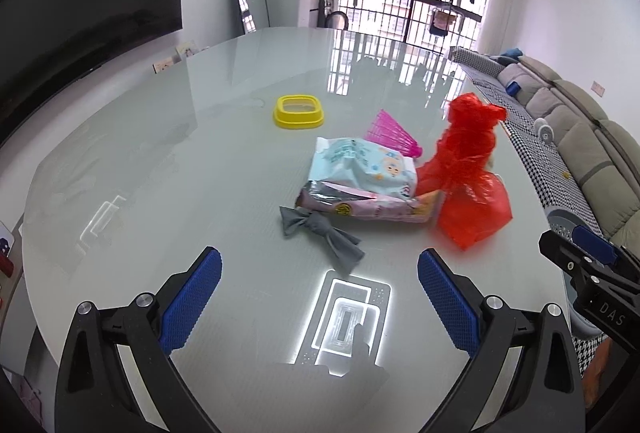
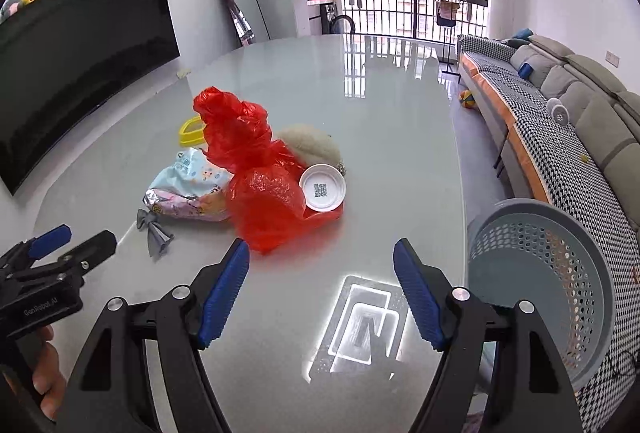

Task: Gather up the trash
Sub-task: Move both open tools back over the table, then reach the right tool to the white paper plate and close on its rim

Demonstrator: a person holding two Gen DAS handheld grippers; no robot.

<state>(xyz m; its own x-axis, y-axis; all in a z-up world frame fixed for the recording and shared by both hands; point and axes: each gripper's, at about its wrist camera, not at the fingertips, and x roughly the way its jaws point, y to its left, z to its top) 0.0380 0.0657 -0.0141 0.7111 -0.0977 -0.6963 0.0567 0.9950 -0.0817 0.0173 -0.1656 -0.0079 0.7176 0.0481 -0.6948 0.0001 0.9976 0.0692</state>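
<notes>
currently both my tools stand released with nothing between the pads: the left gripper (image 1: pixel 319 299) and right gripper (image 2: pixel 321 299) hover over the near part of the glossy table (image 1: pixel 160 161), short of the trash heap at mid-table. that heap is a red plastic bag (image 2: pixel 256 185) lying on a pink wrapper (image 1: pixel 372 209) and a pale blue packet (image 1: pixel 360 169), with a white lid (image 2: pixel 322 187) touching the bag's right side and a grey bow (image 1: pixel 320 233) nearest me. i judge the risks as follows: the thin bag may slip from the pads or drag the lid and packets along the slick top, and a long carry to the grey basket (image 2: pixel 540 285) at the near right may shed pieces.
</notes>
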